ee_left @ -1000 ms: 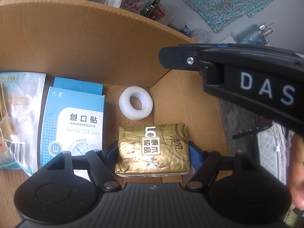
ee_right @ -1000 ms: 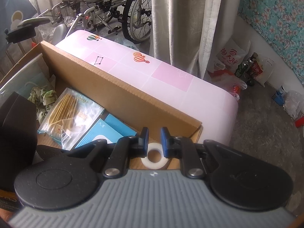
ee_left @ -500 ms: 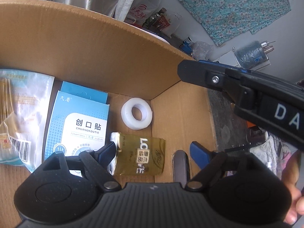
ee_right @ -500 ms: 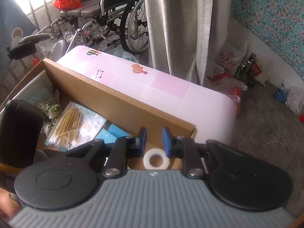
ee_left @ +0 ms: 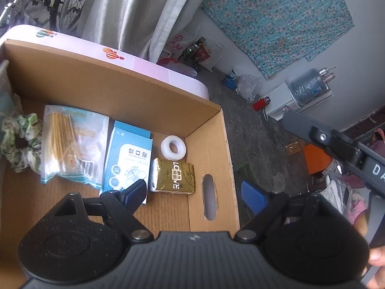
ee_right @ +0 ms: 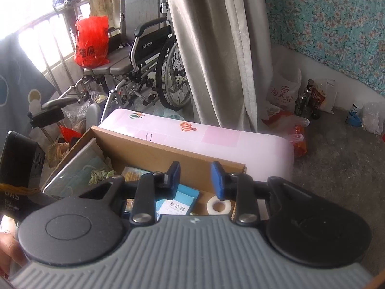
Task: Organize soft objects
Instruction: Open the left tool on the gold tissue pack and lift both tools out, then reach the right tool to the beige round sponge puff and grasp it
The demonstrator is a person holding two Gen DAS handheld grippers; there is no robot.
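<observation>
- My left gripper (ee_left: 195, 193) hangs above the cardboard box (ee_left: 134, 101), jaws wide and empty.
- My right gripper (ee_right: 195, 176) is opening, with nothing between its jaws.
- Under the left one lies the gold tissue pack (ee_left: 173, 178); I can read "LO" on it. It lies flat near the box's right wall, touching the blue plaster box (ee_left: 128, 162) marked "创口贴".
- The white tape roll (ee_left: 173, 147) sits in the far corner.
- The green scrunchie (ee_left: 20, 142) lies far left, with bare floor in front.
</observation>
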